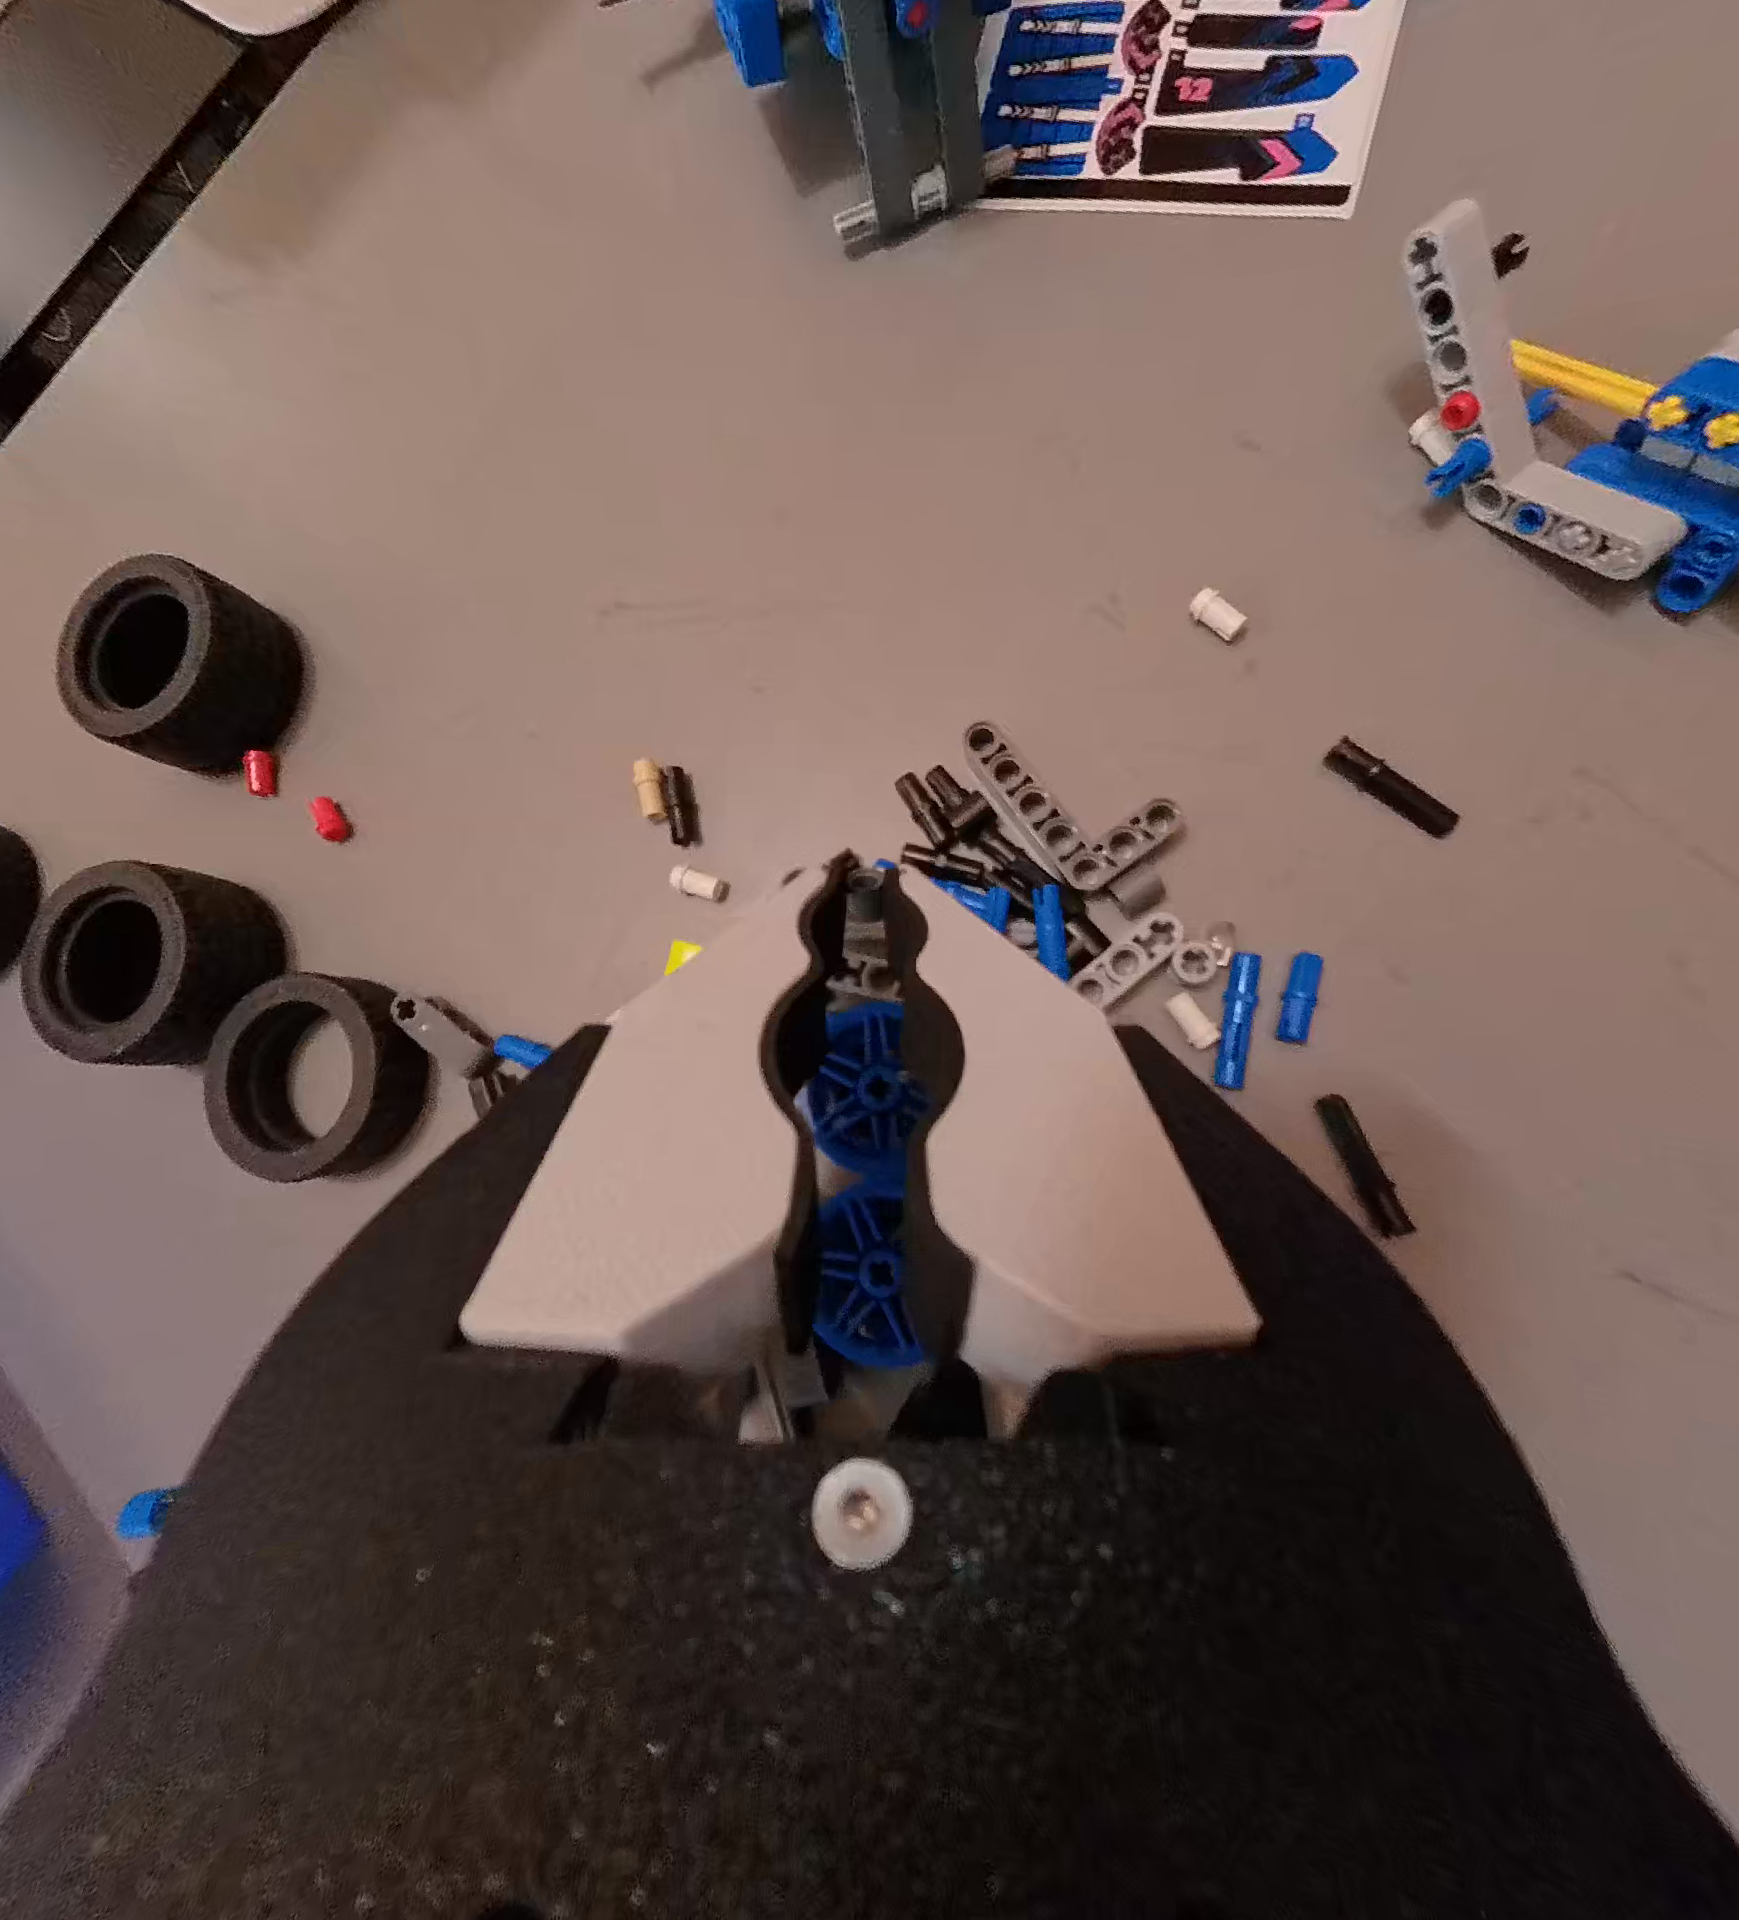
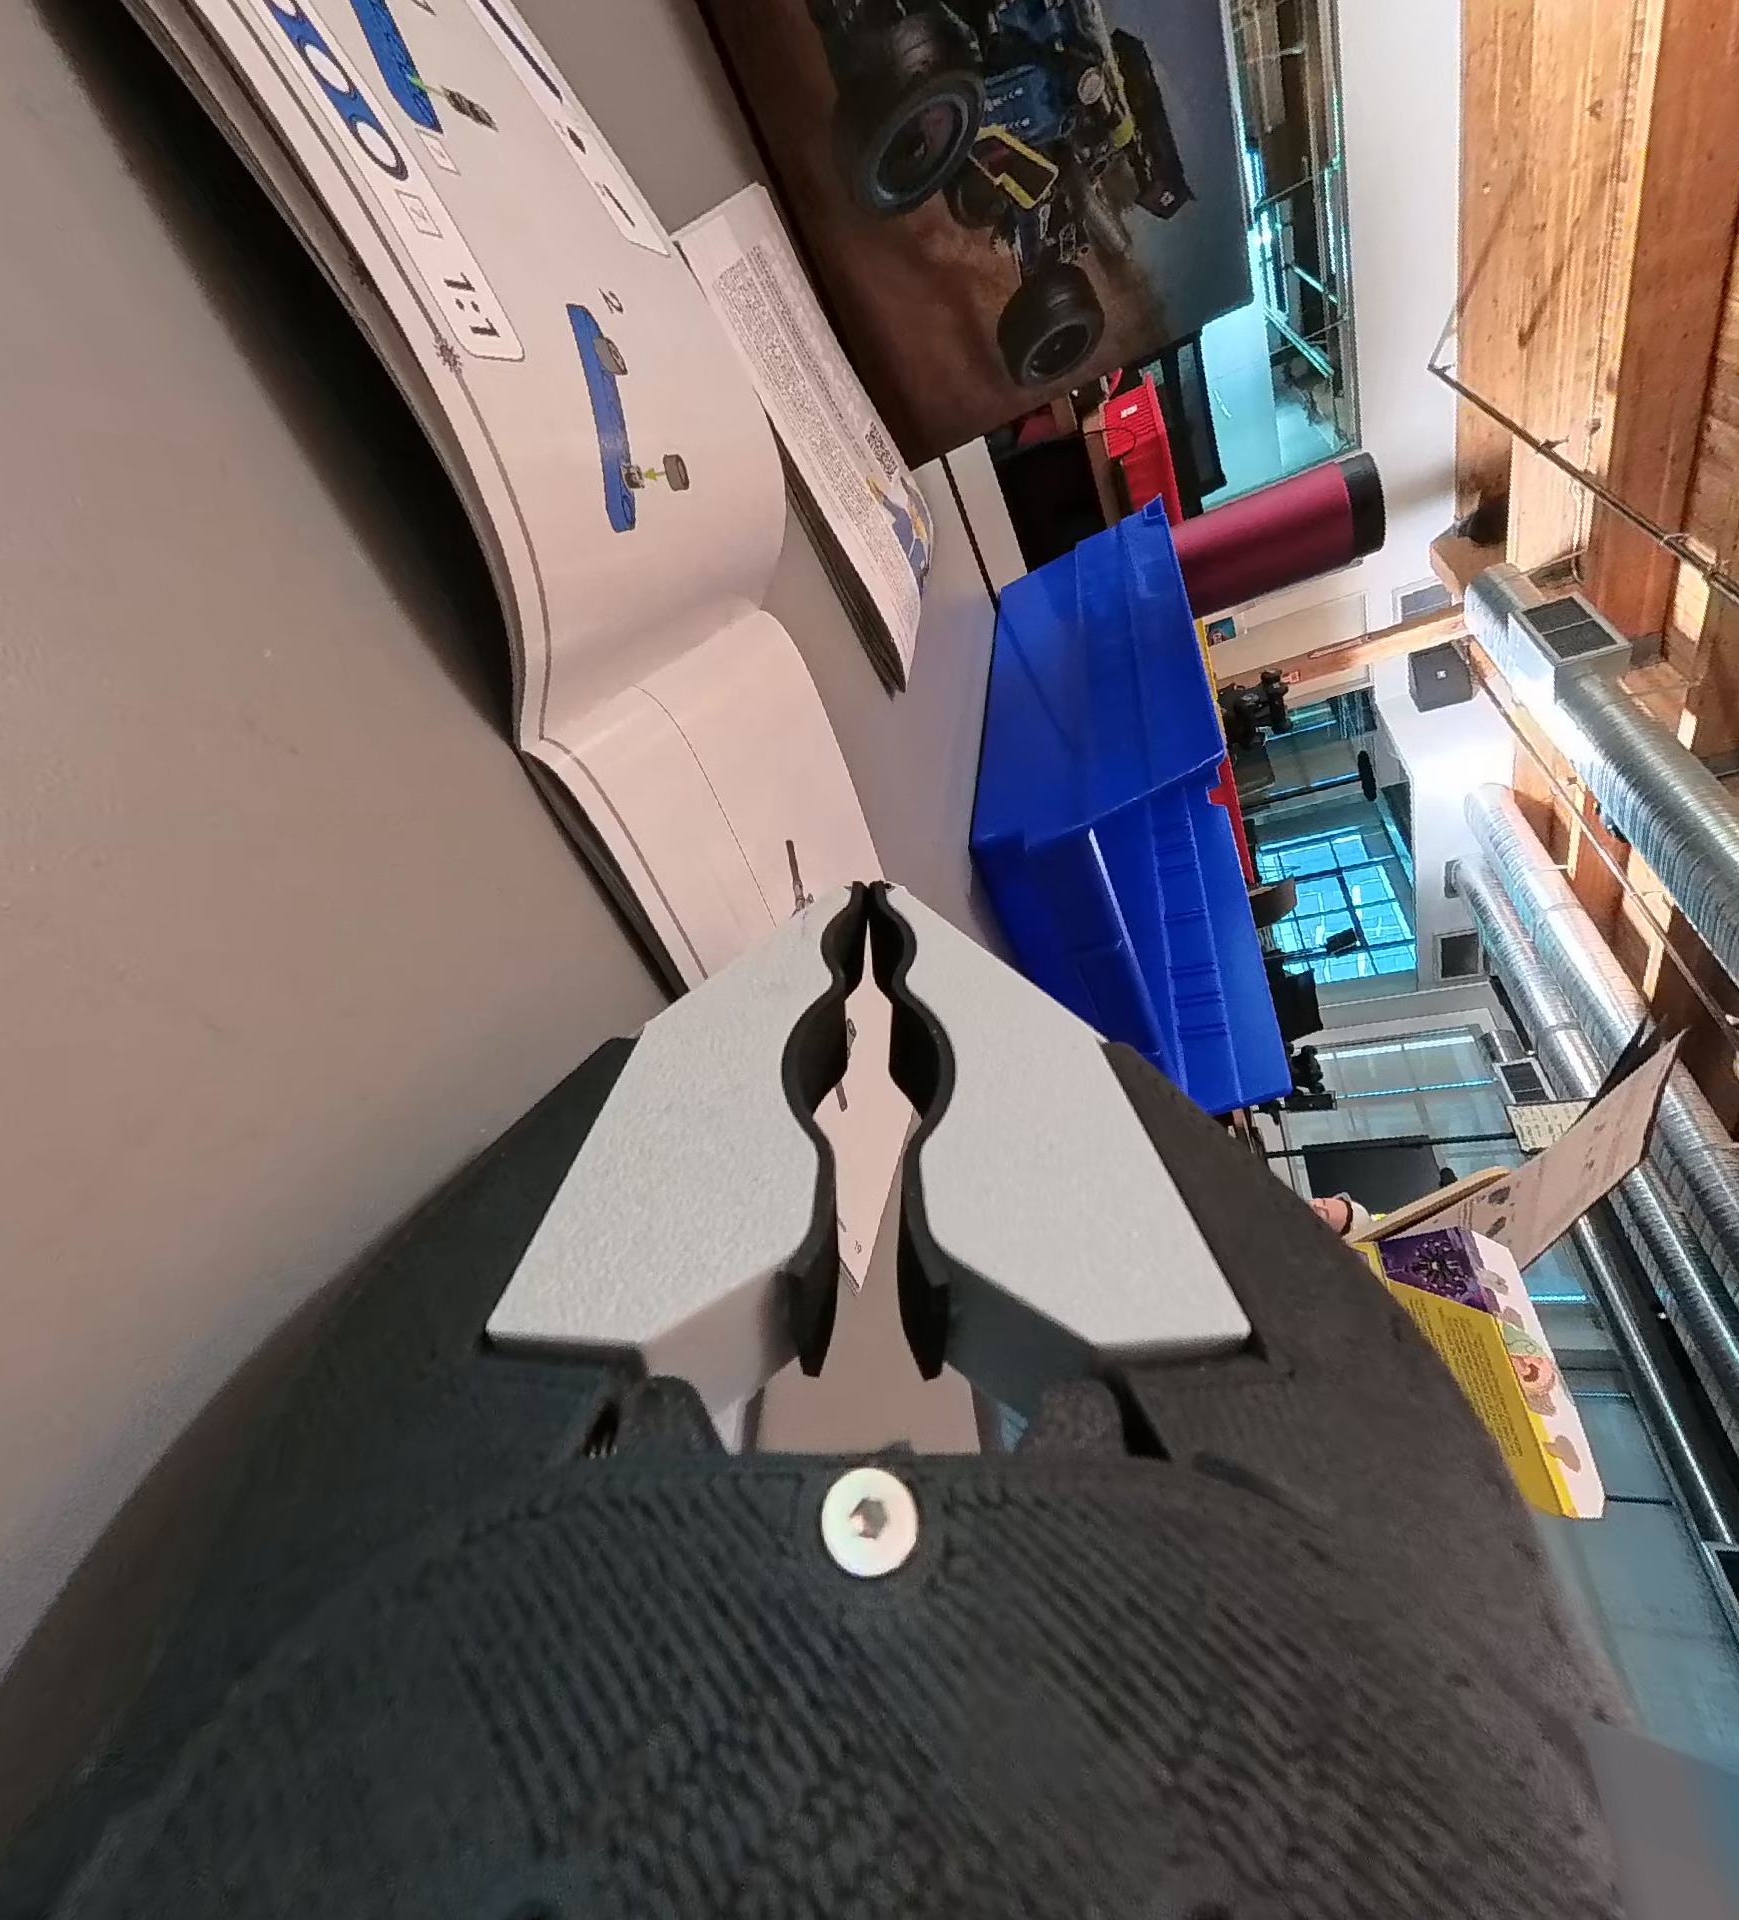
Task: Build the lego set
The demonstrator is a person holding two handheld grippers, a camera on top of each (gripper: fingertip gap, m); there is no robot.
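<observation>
In the left wrist view my left gripper (image 1: 860, 883) is shut on a small dark grey Lego piece (image 1: 865, 914) pinched at its tips, above the grey table (image 1: 636, 468). Two blue wheel hubs (image 1: 870, 1091) show through the gap between the fingers, lower down. A pile of loose grey beams, black pins and blue pins (image 1: 1041, 862) lies just right of the tips. A blue and grey sub-assembly (image 1: 1727, 447) sits far right, another (image 1: 896, 104) at the top. My right gripper (image 2: 870, 894) is shut and empty, held sideways near the open instruction booklet (image 2: 584, 416).
Several black tyres (image 1: 153, 961) stand at the left with two red pins (image 1: 260, 772) beside them. A sticker sheet (image 1: 1208, 104) lies at the top. A black axle (image 1: 1390, 787) lies right. A blue bin (image 2: 1104, 779) and the set box (image 2: 1000, 187) stand beyond the booklet. Left tips to right tips: about 45 cm. My left gripper is the nearer one to the black axle (image 1: 1390, 787): about 9 cm, against 40 cm.
</observation>
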